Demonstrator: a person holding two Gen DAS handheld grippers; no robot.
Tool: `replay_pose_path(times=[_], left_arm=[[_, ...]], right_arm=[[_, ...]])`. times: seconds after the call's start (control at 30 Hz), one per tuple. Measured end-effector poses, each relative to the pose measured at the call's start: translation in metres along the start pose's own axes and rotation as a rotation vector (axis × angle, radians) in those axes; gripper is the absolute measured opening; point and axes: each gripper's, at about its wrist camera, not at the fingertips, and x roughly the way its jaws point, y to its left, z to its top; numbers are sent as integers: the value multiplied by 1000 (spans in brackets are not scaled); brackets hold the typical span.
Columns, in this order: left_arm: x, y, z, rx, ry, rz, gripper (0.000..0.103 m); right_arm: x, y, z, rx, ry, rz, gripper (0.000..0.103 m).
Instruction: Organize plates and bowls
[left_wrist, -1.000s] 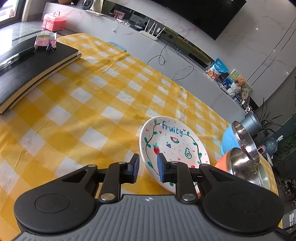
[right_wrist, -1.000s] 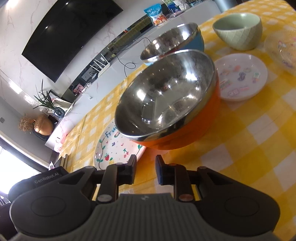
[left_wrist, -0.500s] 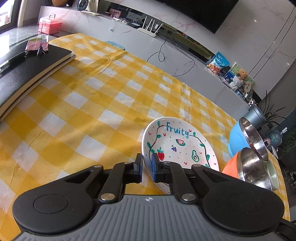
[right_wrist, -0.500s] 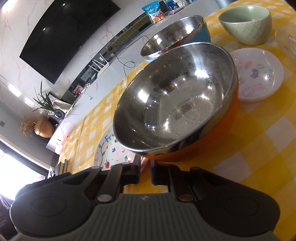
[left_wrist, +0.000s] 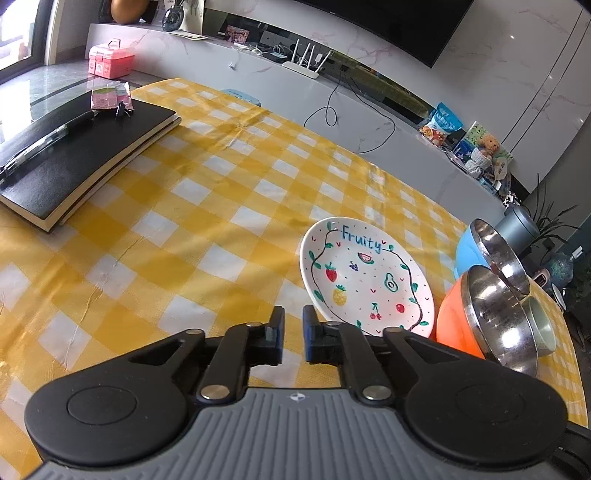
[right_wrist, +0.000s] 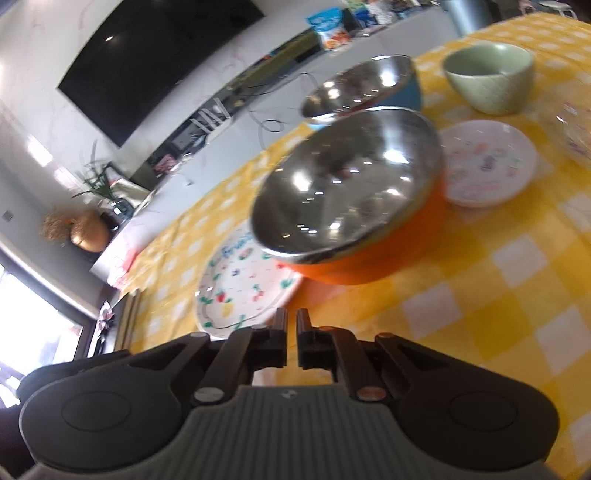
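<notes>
Right now the left gripper (left_wrist: 292, 334) hangs over the yellow-checked tablecloth (left_wrist: 207, 221) with its blue-padded fingers drawn near each other, a narrow slit between them and nothing in it. Just ahead and to its right lies the "Fruity" plate (left_wrist: 365, 284) — white, painted with a strawberry, a pineapple, an avocado and cherries — flat on the cloth, its near rim close to the right fingertip but not caught by it.

Beside that plate stands the orange bowl (left_wrist: 491, 317) with a steel inside, and behind it the blue bowl (left_wrist: 487, 251), also steel-lined; seen from the left wrist their rims overlap, so whether they touch cannot be told. A pale green bowl (right_wrist: 489, 75) sits farther off, and a small white plate (right_wrist: 487, 162) with coloured stickers lies just beyond the orange bowl.

The right gripper (right_wrist: 291, 334) points at the orange bowl from the near side. Its fingers are almost together and hold nothing; the bowl's rim is ahead of the tips, apart from them. This view is smeared — the bowl seems to lean toward the camera, though the blur makes that hard to trust. The Fruity plate shows at the bowl's left, partly under its edge in this view.

At the far left of the table lies a black notebook (left_wrist: 77, 155) with a pen (left_wrist: 44, 142) on its cover.
</notes>
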Motion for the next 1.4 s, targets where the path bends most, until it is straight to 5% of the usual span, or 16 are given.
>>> replay_pose_path(times=[0.1,0.23,0.53,0.67,0.93,1.23,1.4], left_arm=[[3,-1,4,18,-7,7,24],[10,-1,12,27,-19,-1,34],[42,-4,25,24,-7,-38,35],[48,-7,22,42,10,-35,11],[34,-8,16,69,1,-21,1],[5,-1,-1,71,-4,-18,0],[8,-2,10,116,-32,3,20]], right_arm=[[3,-6,4,37,-4,-16,26],[3,-8,5,48,-22,1,28],[25,-4,6,79,-20,6,28],[33,-4,9,75,-9,5,9],[34,-6,10,68,9,32,7],[-8,-7,-7,-41,12,81,0],[-3,-13,5,25,1,61,12]])
